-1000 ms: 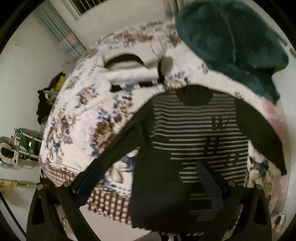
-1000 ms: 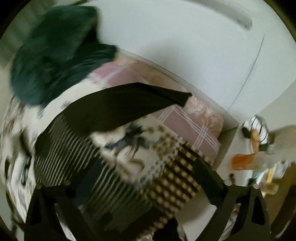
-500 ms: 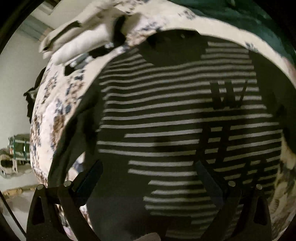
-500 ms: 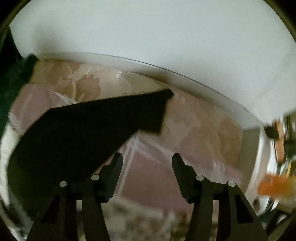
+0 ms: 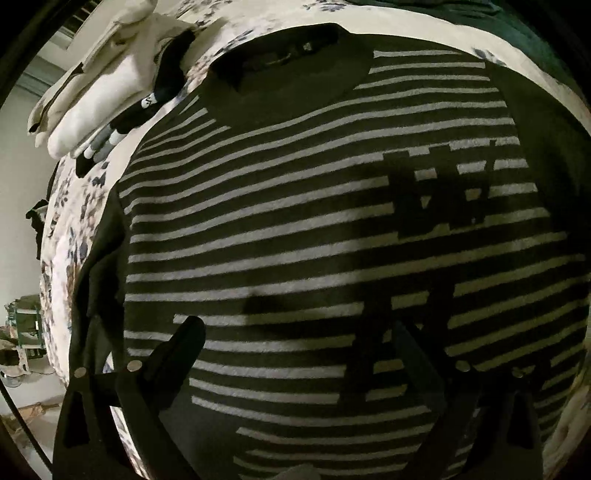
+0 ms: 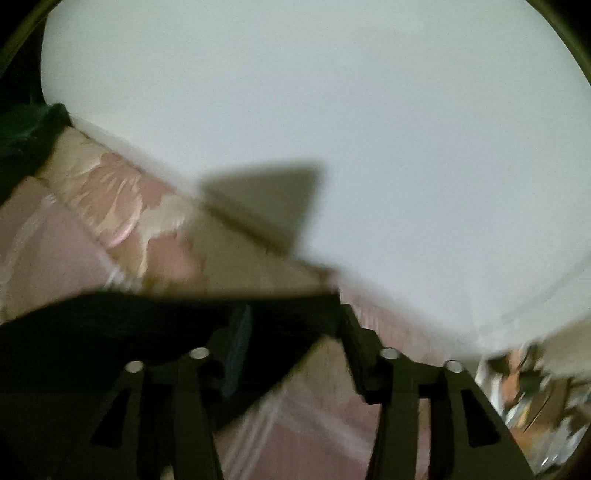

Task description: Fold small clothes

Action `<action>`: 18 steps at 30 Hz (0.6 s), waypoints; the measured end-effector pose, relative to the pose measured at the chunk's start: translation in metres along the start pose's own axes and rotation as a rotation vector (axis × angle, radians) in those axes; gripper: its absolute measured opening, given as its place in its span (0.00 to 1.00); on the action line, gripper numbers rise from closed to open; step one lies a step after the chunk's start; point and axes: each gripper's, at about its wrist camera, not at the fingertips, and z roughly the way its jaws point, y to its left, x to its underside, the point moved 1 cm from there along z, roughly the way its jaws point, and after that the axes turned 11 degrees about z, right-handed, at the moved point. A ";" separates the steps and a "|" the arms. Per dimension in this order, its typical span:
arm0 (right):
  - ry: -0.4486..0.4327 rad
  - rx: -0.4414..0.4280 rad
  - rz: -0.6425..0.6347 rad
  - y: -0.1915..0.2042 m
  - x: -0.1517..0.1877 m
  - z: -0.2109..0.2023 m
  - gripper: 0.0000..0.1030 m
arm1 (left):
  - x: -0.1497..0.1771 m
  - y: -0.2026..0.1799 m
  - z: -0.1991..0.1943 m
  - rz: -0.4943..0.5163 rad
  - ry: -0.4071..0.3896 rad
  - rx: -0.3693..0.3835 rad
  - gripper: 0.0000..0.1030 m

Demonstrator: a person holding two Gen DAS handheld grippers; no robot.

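A black sweater (image 5: pixel 295 206) with white stripes lies spread flat on the floral bedcover (image 5: pixel 66 258), neck at the top. My left gripper (image 5: pixel 295 328) hovers close over its lower body, pointing steeply down, jaws wide open with nothing pinched. In the blurred right wrist view the sweater's black sleeve (image 6: pixel 147 325) stretches in from the left over a pink quilt (image 6: pixel 55 240). My right gripper (image 6: pixel 295 325) straddles the sleeve's end. Its jaws are opening slightly, with the cuff lying between the fingers and no pad seen pressing it.
A folded pile of white and dark clothes (image 5: pixel 99 99) sits beyond the sweater at upper left. A dark green fleece (image 5: pixel 498 18) lies at the top right. A white wall (image 6: pixel 332 110) runs along the bed's right side. Blurred clutter (image 6: pixel 524 387) shows at lower right.
Both grippers have dropped close to the bed. The sweater now fills the left view. The right gripper has narrowed its jaws and moved over the sleeve's end.
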 end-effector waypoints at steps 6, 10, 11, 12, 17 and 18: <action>0.260 -0.191 0.319 -0.052 0.020 0.068 0.57 | 0.000 -0.001 -0.001 0.031 -0.011 0.002 1.00; 0.260 -0.270 0.456 -0.049 0.020 0.097 0.58 | 0.004 0.006 0.009 0.030 0.011 -0.008 1.00; 0.223 -0.284 0.474 -0.044 0.019 0.097 0.56 | 0.006 0.008 0.011 0.023 0.013 -0.003 1.00; 0.202 -0.299 0.486 -0.039 0.016 0.097 0.42 | 0.007 0.010 0.013 0.014 0.018 0.000 1.00; 0.133 -0.270 0.520 -0.017 0.012 0.090 0.07 | 0.012 0.016 0.013 -0.015 0.020 0.010 1.00; 0.108 -0.272 0.502 -0.013 0.011 0.082 0.07 | 0.013 0.018 0.012 -0.019 0.018 0.011 1.00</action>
